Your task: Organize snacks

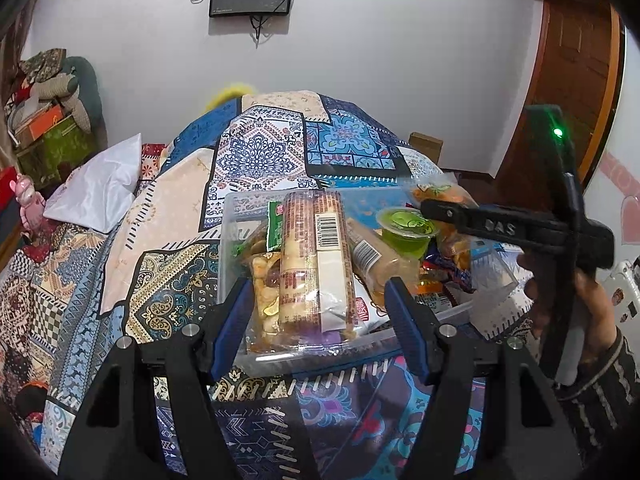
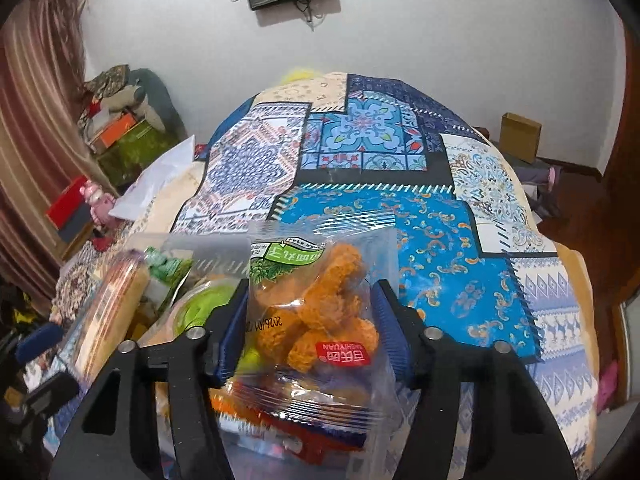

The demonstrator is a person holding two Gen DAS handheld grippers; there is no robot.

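A clear plastic box [image 1: 230, 240] sits on the patterned bedspread, filled with snacks. Among them are a long brown-printed cracker roll [image 1: 316, 248], a green jelly cup [image 1: 404, 228] and a bag of nuts. My left gripper [image 1: 318, 320] is at the box's near end. Its blue pads stand apart on either side of the roll, with gaps on both sides. My right gripper [image 2: 310, 330] is shut on a clear bag of orange fried snacks [image 2: 320, 300], above the box's right side. One of its fingers [image 1: 472, 220] crosses over the jelly cup [image 2: 204, 300]. The cracker roll [image 2: 116, 304] lies to the left.
The bedspread [image 2: 440, 260] stretches beyond and to the right of the box. A white pillow [image 1: 100, 184] and a pile of boxes and cushions [image 1: 48, 128] are at the left. A person's hand [image 1: 580, 308] holds the right gripper. A cardboard box [image 2: 520, 136] stands by the far wall.
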